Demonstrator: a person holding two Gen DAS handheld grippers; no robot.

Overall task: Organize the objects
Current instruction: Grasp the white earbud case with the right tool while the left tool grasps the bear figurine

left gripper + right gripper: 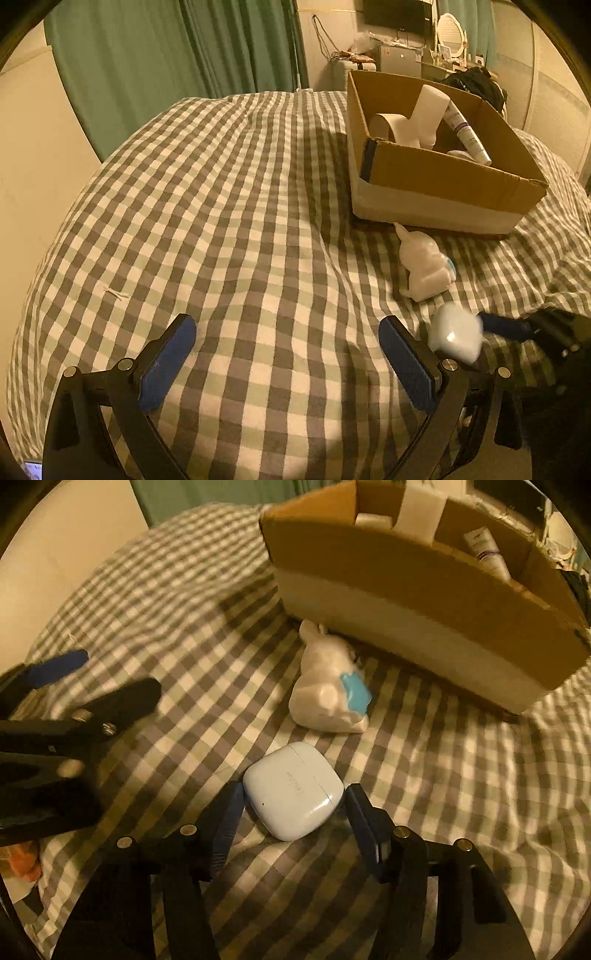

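Observation:
A white earbud case (293,790) sits between the fingers of my right gripper (293,803), which is shut on it just above the checked bedspread (147,602). In the left wrist view the case (456,332) appears blurred at the lower right. A white rabbit figurine with a blue patch (328,686) lies in front of the cardboard box (424,602); it also shows in the left wrist view (424,262). The box (443,177) holds a tape roll (388,127), a white bottle (428,110) and a tube (467,133). My left gripper (286,350) is open and empty over the bed.
Green curtains (166,55) hang behind the bed. A cluttered desk with a mirror (448,35) stands at the back right. A small scrap (116,293) lies on the bedspread at the left. An orange object (24,864) is at the lower left edge.

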